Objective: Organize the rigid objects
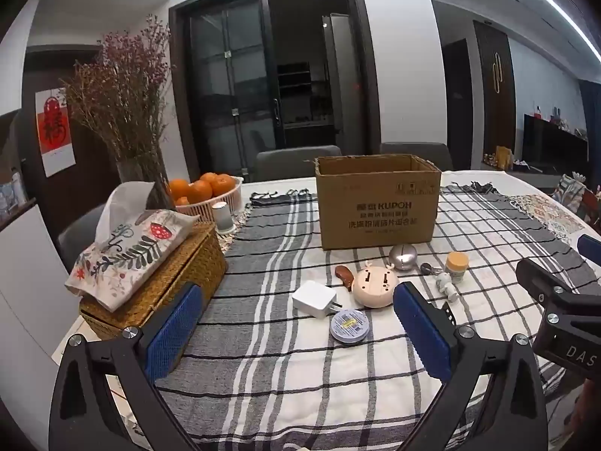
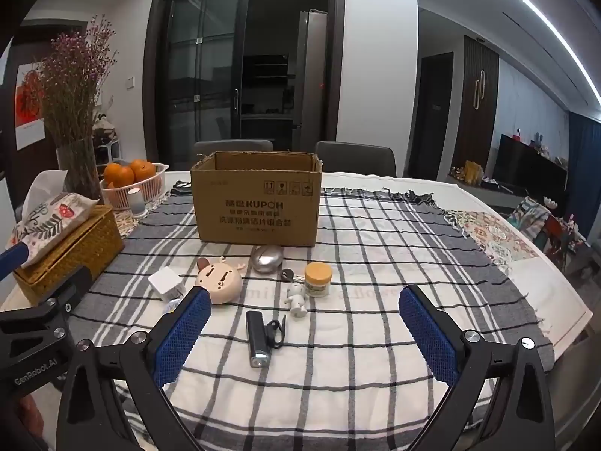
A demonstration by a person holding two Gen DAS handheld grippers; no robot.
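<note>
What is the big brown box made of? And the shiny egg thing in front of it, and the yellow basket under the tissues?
The box looks like cardboard: matte brown, with a ragged cut rim and printed lettering. The egg-shaped thing seems to be polished metal, silvery with bright glints, though shiny plastic is possible. The basket looks like woven straw or rattan, golden, with a plaited texture.

- Ahead of me a checked cloth (image 2: 375, 248) covers the counter (image 2: 544, 293).
- At my far left a floral tissue pouch (image 1: 127, 251) lies on a woven basket (image 1: 180, 274).
- Behind those, a white basket of oranges (image 1: 210, 191) stands beside a glass vase of dried flowers (image 1: 124, 112).
- Two grey chairs (image 2: 357, 158) stand at the counter's far side.
</note>
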